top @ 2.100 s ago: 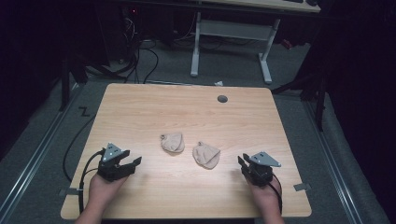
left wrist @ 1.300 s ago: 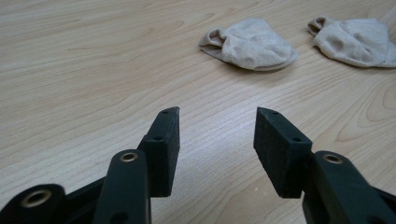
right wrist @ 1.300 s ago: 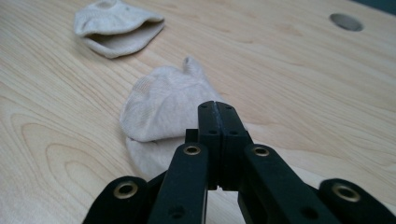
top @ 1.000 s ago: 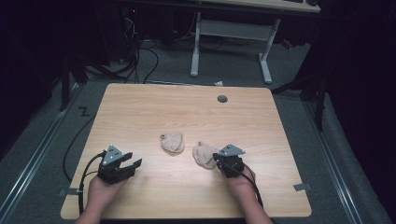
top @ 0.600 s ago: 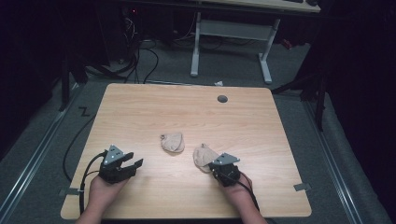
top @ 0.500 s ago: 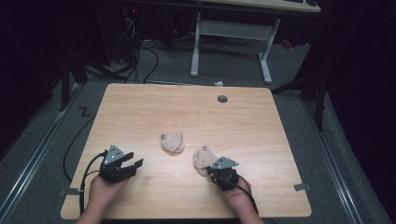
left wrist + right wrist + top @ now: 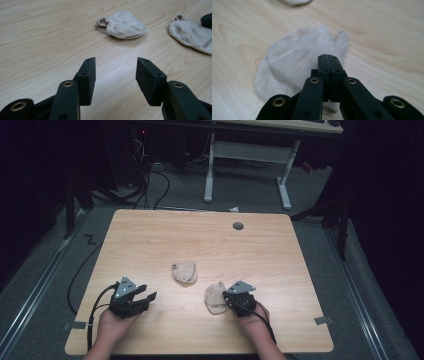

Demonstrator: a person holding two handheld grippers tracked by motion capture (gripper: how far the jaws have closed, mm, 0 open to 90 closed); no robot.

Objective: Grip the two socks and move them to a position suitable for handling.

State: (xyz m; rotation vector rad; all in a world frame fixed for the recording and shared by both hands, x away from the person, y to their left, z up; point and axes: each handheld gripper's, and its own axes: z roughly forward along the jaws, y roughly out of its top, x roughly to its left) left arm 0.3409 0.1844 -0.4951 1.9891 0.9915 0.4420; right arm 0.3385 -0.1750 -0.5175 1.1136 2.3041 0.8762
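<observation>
- Wooden table [image 7: 280, 265]: a flat, pale tabletop that carries both socks and lies under both grippers; its smooth grain should let cloth slide with little drag.
- Near sock [image 7: 215, 296]: a crumpled beige sock lying flat directly under and ahead of the right gripper's jaw tips. In the right gripper view [image 7: 294, 62] it is blurred, spreading to either side of the tips and beyond them. Judged light, soft and limp: it will fold and dangle when lifted, so a pinch on a raised fold or on the thicker cuff edge should hold better than one on the flat middle.
- Far sock [image 7: 121, 24]: a second beige sock of the same kind, bunched with its cuff opening turned to one side, well ahead of the left gripper's jaws and slightly left of the gap between them. It lies apart from the near sock.
- Left gripper [image 7: 115, 72]: jaws wide apart, nothing between them, bare wood below; it rests low at the table's near edge.
- Right gripper [image 7: 328, 58]: jaws pressed together, pads meeting; whether any cloth is caught between them cannot be told. The jaws would need to part before taking a fold.
</observation>
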